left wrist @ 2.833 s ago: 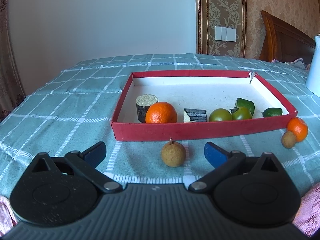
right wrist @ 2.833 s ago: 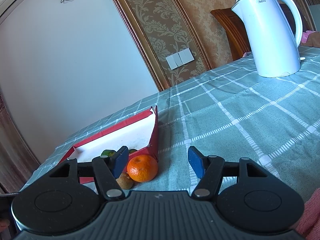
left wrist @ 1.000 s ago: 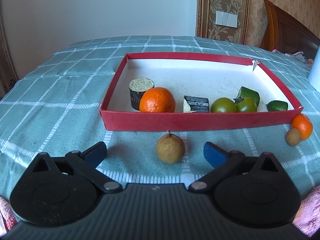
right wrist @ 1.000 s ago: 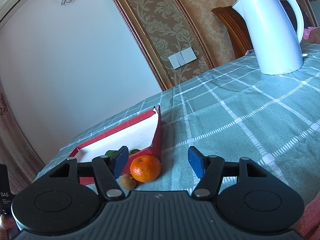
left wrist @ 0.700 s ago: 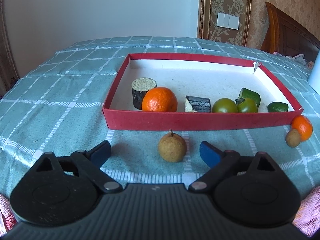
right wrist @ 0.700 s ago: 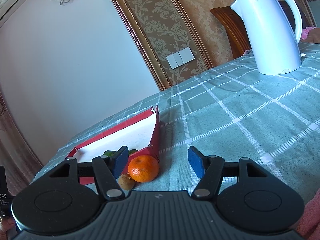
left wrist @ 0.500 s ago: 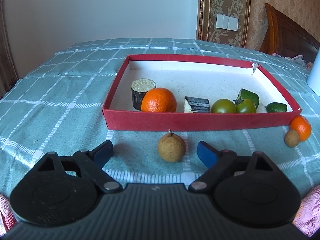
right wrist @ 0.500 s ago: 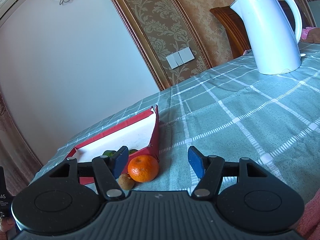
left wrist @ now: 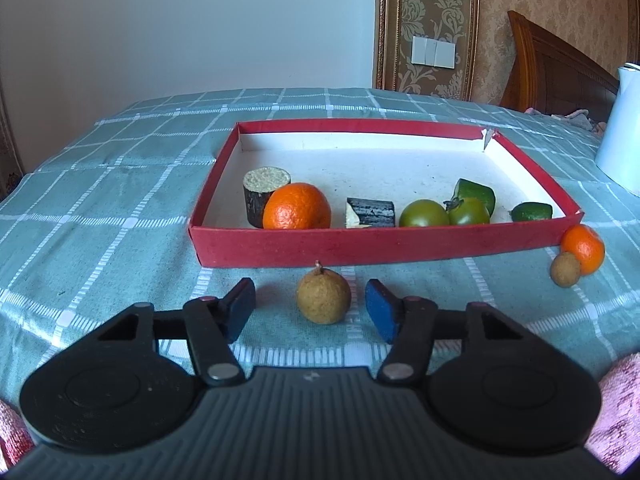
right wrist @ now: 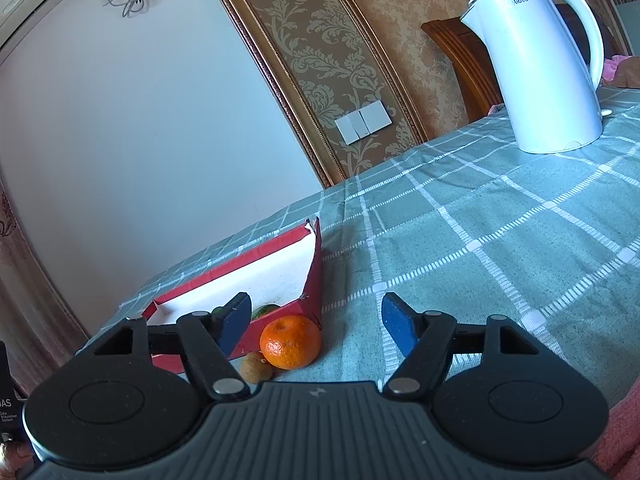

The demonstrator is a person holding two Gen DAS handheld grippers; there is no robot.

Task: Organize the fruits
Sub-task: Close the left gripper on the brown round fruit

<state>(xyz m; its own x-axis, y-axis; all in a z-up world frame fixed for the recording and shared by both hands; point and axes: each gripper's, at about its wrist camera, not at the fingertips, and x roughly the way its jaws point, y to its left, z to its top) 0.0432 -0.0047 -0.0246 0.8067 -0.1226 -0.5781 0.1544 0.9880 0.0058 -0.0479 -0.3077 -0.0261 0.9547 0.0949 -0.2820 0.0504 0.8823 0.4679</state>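
A checked teal cloth covers the bench (left wrist: 120, 184), patterned wallpaper behind. The left gripper (left wrist: 311, 307) stands open around the small brown fruit (left wrist: 323, 297) just before the red tray (left wrist: 360, 246). It looks light, firm and round, so it may roll: pinch across its widest middle.

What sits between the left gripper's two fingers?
In the left wrist view, a brown longan on the tablecloth, between the open left gripper's fingers, untouched.

Two low tabletop views, shared red tray (left wrist: 376, 246) (right wrist: 312, 280)
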